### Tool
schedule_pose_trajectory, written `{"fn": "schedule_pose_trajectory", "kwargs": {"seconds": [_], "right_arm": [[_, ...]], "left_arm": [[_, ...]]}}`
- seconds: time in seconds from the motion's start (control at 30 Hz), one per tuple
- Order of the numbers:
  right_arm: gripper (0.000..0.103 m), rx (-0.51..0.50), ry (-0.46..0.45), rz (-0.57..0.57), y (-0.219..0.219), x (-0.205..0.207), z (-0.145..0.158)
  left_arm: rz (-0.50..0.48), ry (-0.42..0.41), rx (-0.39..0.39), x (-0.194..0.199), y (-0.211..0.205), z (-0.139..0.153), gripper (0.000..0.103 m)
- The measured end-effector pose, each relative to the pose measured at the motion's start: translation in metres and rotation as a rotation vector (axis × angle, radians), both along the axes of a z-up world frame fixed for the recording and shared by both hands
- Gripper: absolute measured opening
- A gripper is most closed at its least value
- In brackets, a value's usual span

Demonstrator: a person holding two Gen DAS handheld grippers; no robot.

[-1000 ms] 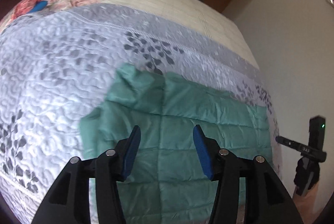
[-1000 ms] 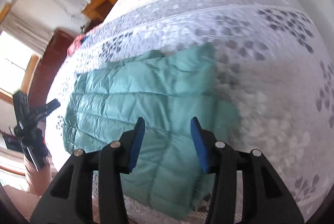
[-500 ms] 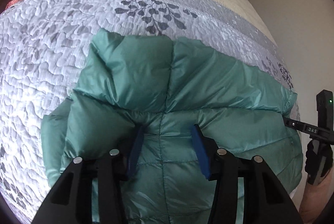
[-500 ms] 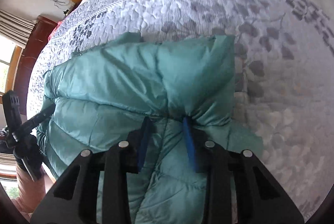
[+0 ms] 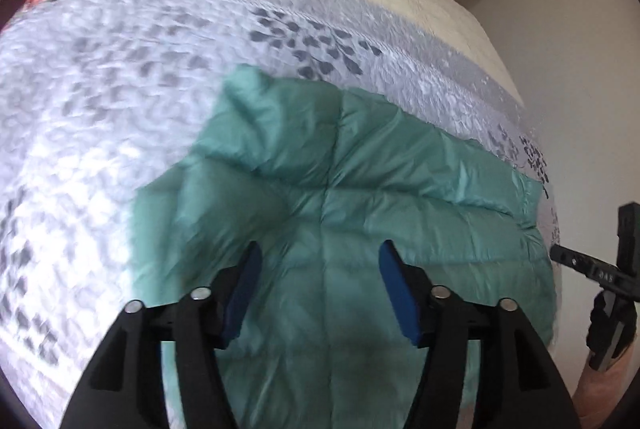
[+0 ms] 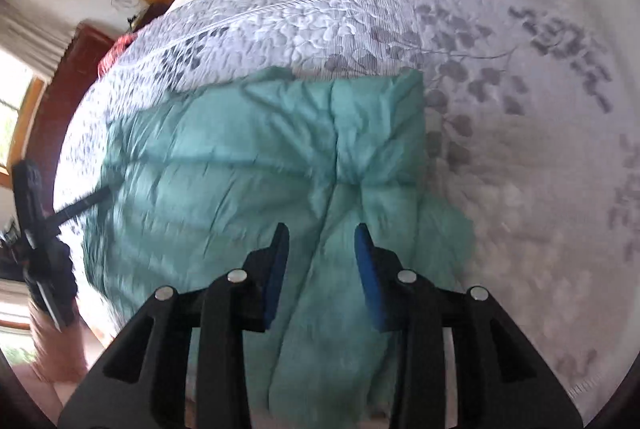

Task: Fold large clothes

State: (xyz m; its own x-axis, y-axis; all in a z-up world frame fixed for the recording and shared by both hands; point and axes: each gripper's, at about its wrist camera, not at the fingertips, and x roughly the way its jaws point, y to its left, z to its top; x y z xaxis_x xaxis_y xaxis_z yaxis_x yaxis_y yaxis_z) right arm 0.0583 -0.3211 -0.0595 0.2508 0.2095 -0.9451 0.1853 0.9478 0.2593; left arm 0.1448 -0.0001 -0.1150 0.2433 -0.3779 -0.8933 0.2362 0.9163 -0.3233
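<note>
Both hand-held grippers, left and right, hang open and empty above the puffy green jacket on the bed, so its fold may spring back.

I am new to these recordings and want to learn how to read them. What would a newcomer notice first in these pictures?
First, the teal puffy jacket, lying partly folded on the near part of the bed. Under it spreads a grey-white quilt with dark leaf prints, filling most of each view. At the bottom, the left claw and the right claw stand open above the jacket, gripping nothing.
</note>
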Motion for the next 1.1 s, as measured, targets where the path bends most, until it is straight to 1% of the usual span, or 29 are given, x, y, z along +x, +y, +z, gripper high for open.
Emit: {"fn": "schedule_pose_trajectory", "kwargs": {"seconds": [0.07,0.1,0.17,0.2,0.23,0.33,0.4,0.47,0.57,0.6,0.67,0.77,0.87,1.0,1.1], "right_arm": [[0.034,-0.015,0.023,0.016,0.007,-0.013,0.004],[0.031,-0.041,0.044,0.029,0.011,-0.02,0.004],[0.029,-0.073,0.071,0.043,0.017,-0.029,-0.001],[0.023,-0.074,0.079,0.052,0.019,-0.031,-0.004],[0.021,-0.071,0.093,0.064,0.021,-0.034,-0.008],[0.021,-0.059,0.112,0.082,0.023,-0.04,-0.02],[0.021,-0.047,0.133,0.087,0.023,-0.04,-0.032],[0.018,-0.037,0.156,0.095,0.021,-0.038,-0.047],[0.018,-0.01,0.181,0.102,0.02,-0.034,-0.063],[0.018,-0.009,0.183,0.109,0.02,-0.033,-0.067],[0.018,-0.006,0.19,0.116,0.019,-0.03,-0.071],[0.018,-0.013,0.196,0.136,0.021,-0.028,-0.073],[0.018,-0.007,0.193,0.148,0.021,-0.027,-0.073],[0.016,0.019,0.196,0.147,0.015,-0.025,-0.074],[0.013,0.026,0.196,0.149,0.007,-0.026,-0.076]], "left_arm": [[0.027,-0.012,0.0,-0.017,0.015,0.01,0.064],[0.047,-0.015,0.001,-0.029,0.024,0.014,0.064],[0.091,-0.01,0.022,-0.048,0.038,0.018,0.065],[0.119,-0.011,0.043,-0.059,0.046,0.02,0.065],[0.139,-0.011,0.057,-0.069,0.051,0.021,0.065],[0.212,0.003,0.09,-0.097,0.065,0.021,0.066],[0.264,0.027,0.087,-0.112,0.072,0.018,0.068],[0.318,0.056,0.065,-0.124,0.078,0.012,0.069],[0.401,0.09,-0.001,-0.139,0.084,-0.001,0.072],[0.43,0.108,-0.046,-0.143,0.086,-0.006,0.072],[0.47,0.116,-0.127,-0.145,0.086,-0.013,0.073],[0.504,0.136,-0.201,-0.142,0.08,-0.025,0.074],[0.547,0.133,-0.192,-0.132,0.08,-0.037,0.075],[0.591,0.138,-0.264,-0.115,0.095,-0.049,0.076],[0.586,0.106,-0.26,-0.1,0.109,-0.046,0.076]]}}
